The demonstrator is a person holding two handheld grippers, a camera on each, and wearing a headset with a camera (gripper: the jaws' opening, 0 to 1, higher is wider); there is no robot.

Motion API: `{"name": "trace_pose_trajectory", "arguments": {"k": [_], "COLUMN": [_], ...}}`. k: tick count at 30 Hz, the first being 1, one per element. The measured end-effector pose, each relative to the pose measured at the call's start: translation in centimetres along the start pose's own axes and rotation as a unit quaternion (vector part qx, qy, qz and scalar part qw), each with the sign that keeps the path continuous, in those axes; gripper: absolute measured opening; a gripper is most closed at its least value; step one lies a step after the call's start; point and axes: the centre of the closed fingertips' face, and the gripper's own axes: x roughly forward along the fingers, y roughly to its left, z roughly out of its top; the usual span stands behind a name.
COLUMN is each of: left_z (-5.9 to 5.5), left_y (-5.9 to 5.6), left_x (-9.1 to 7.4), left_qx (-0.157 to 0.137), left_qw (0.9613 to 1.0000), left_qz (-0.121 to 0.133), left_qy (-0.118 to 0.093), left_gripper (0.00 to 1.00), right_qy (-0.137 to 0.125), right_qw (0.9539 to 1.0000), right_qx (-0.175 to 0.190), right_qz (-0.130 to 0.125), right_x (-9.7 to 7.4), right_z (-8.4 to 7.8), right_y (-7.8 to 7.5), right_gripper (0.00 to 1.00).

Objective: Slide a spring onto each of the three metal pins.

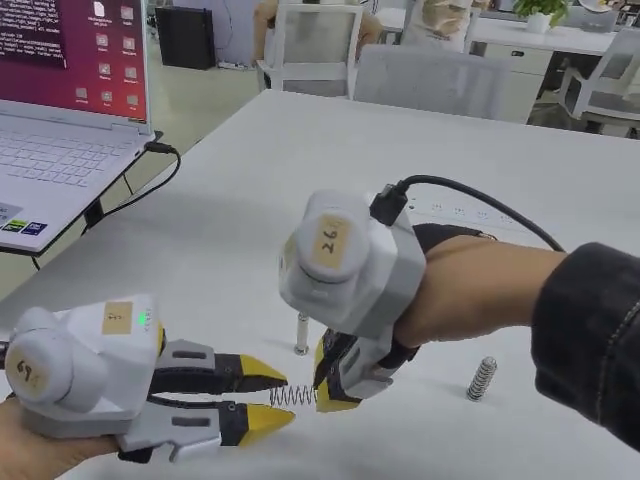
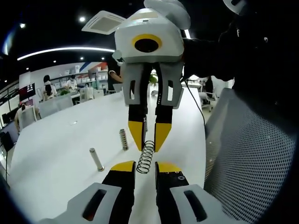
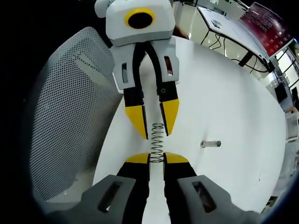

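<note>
Left gripper point(image 1: 287, 397): light grey shell, black jaws, yellow tips, tan label, green LED. Right gripper point(image 1: 325, 395): same grey-white shell, black-and-yellow jaws, tan label with dark handwritten digits. Spring point(image 1: 292, 396): thin dark-silver wire. Second spring point(image 1: 481, 378), pin point(image 1: 302, 333): bright silver. Table point(image 1: 230, 200): plain white. Laptop point(image 1: 60, 150): silver keyboard, magenta screen. Cable point(image 1: 440, 179): black. Sleeve point(image 1: 590, 330): dark charcoal. Chair point(image 3: 70, 102): grey mesh, dotted perforation.
</note>
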Motion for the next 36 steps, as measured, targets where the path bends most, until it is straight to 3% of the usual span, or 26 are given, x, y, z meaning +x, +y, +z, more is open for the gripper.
{"name": "trace_pose_trajectory", "arguments": {"k": [22, 36], "left_z": [-0.1, 1.1], "left_y": [-0.6, -0.9], "left_x": [0.3, 0.3], "left_qx": [0.009, 0.016], "left_qw": [0.9999, 0.9997], "left_qz": [-0.013, -0.016], "left_qy": [0.003, -0.011], "left_gripper": [0.02, 0.02], "right_qy": [-0.007, -0.001], "right_qw": [0.9999, 0.9999], "right_qx": [-0.01, 0.0], "right_qz": [0.003, 0.011], "right_x": [0.0, 0.9], "right_z": [-0.2, -1.3], "right_y": [0.2, 0.3], "right_gripper": [0.1, 0.1]}}
